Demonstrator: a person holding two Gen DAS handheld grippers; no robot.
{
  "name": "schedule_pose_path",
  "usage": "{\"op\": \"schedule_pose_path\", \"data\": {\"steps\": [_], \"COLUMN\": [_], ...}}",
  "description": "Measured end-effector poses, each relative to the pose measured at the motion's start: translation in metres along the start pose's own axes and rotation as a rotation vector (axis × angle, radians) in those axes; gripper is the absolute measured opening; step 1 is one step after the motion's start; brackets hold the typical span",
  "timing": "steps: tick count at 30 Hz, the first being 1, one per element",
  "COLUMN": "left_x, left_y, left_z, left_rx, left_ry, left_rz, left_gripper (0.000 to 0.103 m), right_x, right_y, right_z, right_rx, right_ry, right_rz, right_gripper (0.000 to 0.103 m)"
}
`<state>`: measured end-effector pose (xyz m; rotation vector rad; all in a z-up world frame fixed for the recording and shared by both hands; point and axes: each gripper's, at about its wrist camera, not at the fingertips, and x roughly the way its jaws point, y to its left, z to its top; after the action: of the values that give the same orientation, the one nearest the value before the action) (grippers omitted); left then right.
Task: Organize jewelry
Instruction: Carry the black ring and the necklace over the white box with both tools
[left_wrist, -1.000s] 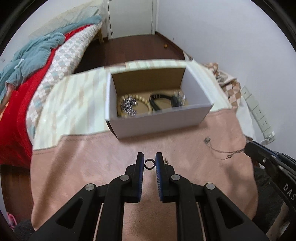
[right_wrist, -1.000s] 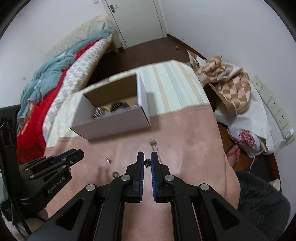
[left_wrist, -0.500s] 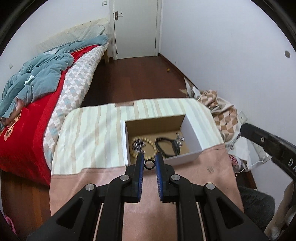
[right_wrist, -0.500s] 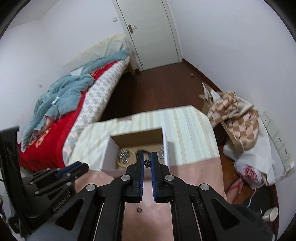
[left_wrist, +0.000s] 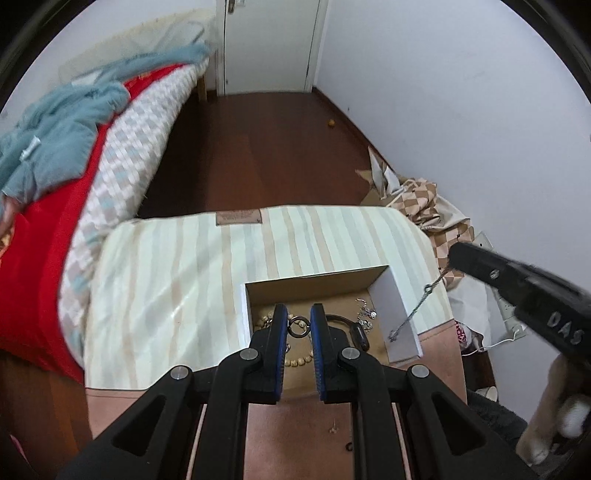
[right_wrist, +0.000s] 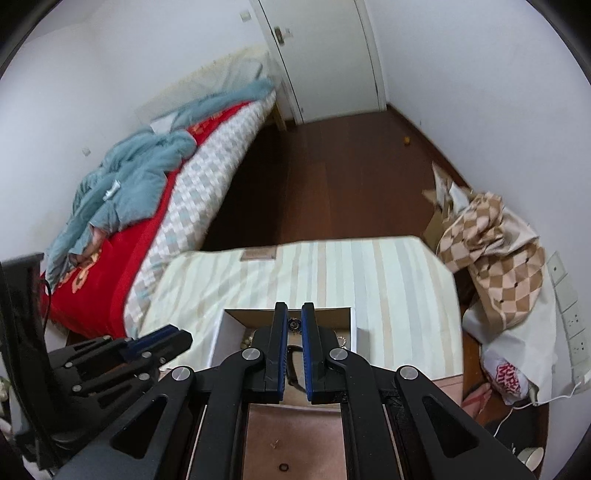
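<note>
The left gripper (left_wrist: 299, 328) is matte black plastic with blue ribbed pads (left_wrist: 280, 325) lining its jaws and round silver screws (left_wrist: 248, 354) at the linkage pivots. The right gripper (right_wrist: 294, 325) matches it; seen from the left wrist, its black body carries pale embossed lettering.

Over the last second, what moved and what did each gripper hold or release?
Both grippers rose off the pink cloth to above the box. The left gripper kept its ring; the right gripper kept its chain. Nothing released; box contents unchanged.
</note>
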<state>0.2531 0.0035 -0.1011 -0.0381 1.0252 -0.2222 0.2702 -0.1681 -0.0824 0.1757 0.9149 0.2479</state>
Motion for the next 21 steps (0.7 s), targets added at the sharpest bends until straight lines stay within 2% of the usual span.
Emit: {"op": "schedule_pose_path", "data": {"steps": [5,9,13,17,18,20,21], "left_x": [0.045,0.071,0.088,0.088,0.087,0.082,0.079], "left_y": [0.008,0.011,0.015,0.021,0.023,0.025,0.026], "left_z": [0.01,0.014,0.019,0.023,0.025,0.026,0.028], "left_rx": [-0.006,-0.001,-0.016,-0.067,-0.078,-0.087,-0.09], "left_ry": [0.094,0.139,0.185,0.189,0.189,0.176,0.164], "left_rz": [-0.006,0.006,-0.003,-0.012,-0.013,0.0,0.006], "left_gripper": [0.01,0.01,0.011,0.012,0.014,0.026,0.042], "right_x": [0.059,0.097,0.117,0.125,0.125,0.123,0.121], "right_y": [-0.013,-0.015,-0.018,-0.022,-0.025,-0.029,-0.031], "right_z": [0.006,0.008,0.01,0.014,0.015,0.015,0.015], "right_rx": [0.004,-0.022,-0.038,-0.009,0.007,0.024,0.031], "right_ry": [0.096,0.159,0.191,0.237,0.245,0.252,0.25], "right_rz": [-0.02,-0.037,-0.034,0.001,-0.001,0.001,-0.002], "right_gripper": [0.007,0.007,0.008,0.008,0.009,0.01,0.013]}}
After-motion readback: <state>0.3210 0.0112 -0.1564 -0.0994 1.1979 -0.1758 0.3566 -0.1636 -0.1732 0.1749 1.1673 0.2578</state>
